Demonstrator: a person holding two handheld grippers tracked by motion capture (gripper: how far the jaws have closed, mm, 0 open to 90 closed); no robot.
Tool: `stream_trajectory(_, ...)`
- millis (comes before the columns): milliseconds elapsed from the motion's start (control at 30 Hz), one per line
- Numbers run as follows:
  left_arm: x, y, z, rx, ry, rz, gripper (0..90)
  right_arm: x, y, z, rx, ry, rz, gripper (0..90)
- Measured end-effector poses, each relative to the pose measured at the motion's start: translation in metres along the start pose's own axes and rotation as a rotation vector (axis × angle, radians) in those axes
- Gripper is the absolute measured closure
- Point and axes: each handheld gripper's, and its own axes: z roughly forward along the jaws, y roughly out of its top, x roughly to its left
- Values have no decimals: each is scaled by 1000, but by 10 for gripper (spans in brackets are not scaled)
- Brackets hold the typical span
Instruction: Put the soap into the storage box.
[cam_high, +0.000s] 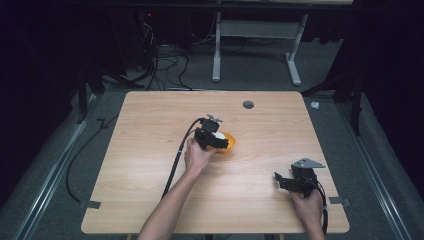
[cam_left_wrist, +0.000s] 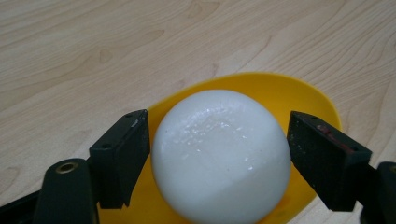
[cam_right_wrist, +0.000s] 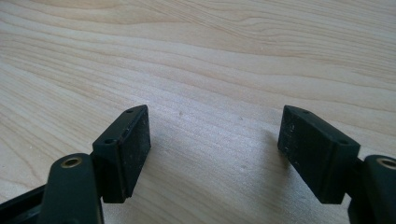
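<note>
1. Dark room around a pale wooden tabletop (cam_high: 150, 190) in the high view; behind it, a white desk frame (cam_high: 260, 40) and loose cables (cam_high: 165, 62) lie on grey carpet. A small dark round hole (cam_high: 248, 104) sits near the tabletop's far edge. The left tool (cam_high: 216, 141) is held over a yellow bowl (cam_high: 231, 142) near the middle, with something white showing in the bowl. The right tool (cam_high: 280, 180) rests near the front right corner, well apart from the bowl. Bare wood lies between the two tools.

2. From the left tool's view, a white ball (cam_left_wrist: 219, 156) sits in the yellow bowl (cam_left_wrist: 308, 98). The left tool (cam_left_wrist: 218, 154) has a jaw on each side of the ball; the left pad is right at the ball's side, the right pad shows a thin gap, so the jaws look slightly spread and not pinching.

3. From the right tool's view, the right tool (cam_right_wrist: 215, 149) has its jaws spread wide with nothing between them, just over bare wood grain (cam_right_wrist: 210, 56).

4. No writing, brand or label can be read anywhere.
</note>
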Motion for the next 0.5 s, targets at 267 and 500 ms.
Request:
stream_trajectory(267,3,1,-13,-37,8,15,152,0,0,0,0,1,0,262)
stream_trajectory(500,6,1,-25,-62,-5,16,149,0,0,0,0,1,2,263)
